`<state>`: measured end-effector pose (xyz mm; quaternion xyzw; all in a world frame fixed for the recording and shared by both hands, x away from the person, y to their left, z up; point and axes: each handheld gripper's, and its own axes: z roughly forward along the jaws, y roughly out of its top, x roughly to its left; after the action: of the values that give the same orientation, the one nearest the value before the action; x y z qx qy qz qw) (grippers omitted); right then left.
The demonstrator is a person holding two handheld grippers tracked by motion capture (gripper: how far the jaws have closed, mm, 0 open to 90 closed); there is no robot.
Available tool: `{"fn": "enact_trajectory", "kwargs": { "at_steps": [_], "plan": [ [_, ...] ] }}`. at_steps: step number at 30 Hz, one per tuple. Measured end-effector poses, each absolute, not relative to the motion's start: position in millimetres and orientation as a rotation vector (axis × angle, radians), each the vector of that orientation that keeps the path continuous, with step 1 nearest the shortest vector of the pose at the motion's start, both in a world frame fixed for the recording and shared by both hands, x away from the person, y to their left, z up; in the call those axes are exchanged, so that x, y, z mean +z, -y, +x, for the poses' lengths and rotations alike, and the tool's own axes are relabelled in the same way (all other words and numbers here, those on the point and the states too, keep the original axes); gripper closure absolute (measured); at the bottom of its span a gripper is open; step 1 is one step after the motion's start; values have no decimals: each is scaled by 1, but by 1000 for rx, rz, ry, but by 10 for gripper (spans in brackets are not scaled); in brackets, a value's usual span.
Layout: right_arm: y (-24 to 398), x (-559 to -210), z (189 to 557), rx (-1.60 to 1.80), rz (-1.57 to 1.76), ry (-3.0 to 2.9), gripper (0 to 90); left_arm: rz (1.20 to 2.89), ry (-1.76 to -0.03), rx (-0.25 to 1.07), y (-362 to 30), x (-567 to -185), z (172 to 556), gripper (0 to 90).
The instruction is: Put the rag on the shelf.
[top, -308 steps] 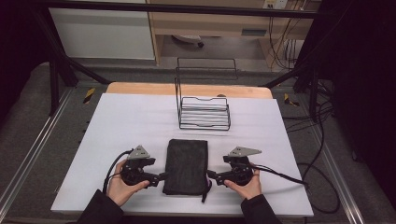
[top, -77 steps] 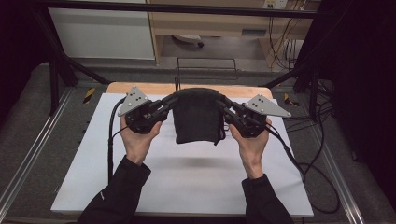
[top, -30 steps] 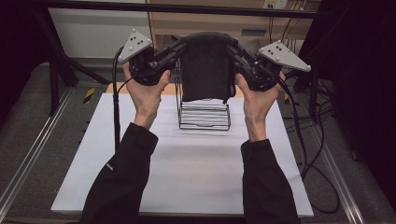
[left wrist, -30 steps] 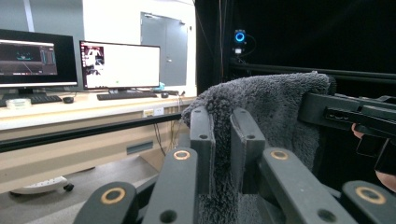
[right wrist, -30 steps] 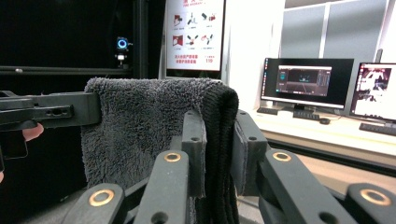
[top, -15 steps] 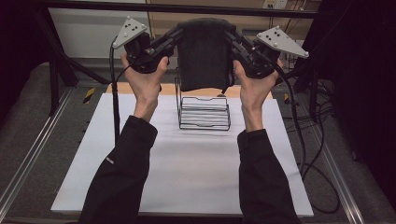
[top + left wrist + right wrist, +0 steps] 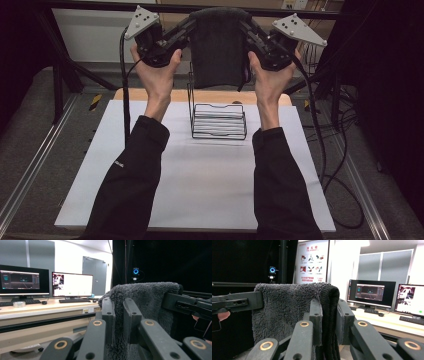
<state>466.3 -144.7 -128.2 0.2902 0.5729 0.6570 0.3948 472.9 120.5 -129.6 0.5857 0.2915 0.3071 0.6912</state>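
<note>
Nearest to us, our two dark sleeves cross the white desk (image 7: 200, 195). Above them, our left gripper (image 7: 186, 31) is clamped on the left upper edge of the dark grey fluffy towel (image 7: 217, 47), and our right gripper (image 7: 248, 31) is clamped on its right upper edge. The towel hangs folded between them, high in the air, above the black wire rack (image 7: 219, 120) that stands on the desk. Farther behind, computer monitors (image 7: 72, 284) stand on a long bench.
</note>
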Motion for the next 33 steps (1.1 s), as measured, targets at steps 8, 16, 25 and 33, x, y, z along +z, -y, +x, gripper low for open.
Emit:
{"fn": "enact_trajectory", "kwargs": {
  "at_steps": [8, 16, 25, 33],
  "plan": [
    [147, -128, 481, 1671, 748, -1455, 783, 1319, -665, 708, -117, -127, 487, 807],
    [149, -135, 494, 1674, 769, -1463, 783, 1321, -676, 710, -116, -137, 500, 807],
    [149, -142, 500, 1622, 767, -1500, 783, 1352, -676, 733, -115, -147, 508, 807],
    [151, -163, 505, 1587, 797, -1553, 783, 1395, -693, 704, -115, -169, 514, 807]
  ]
}}
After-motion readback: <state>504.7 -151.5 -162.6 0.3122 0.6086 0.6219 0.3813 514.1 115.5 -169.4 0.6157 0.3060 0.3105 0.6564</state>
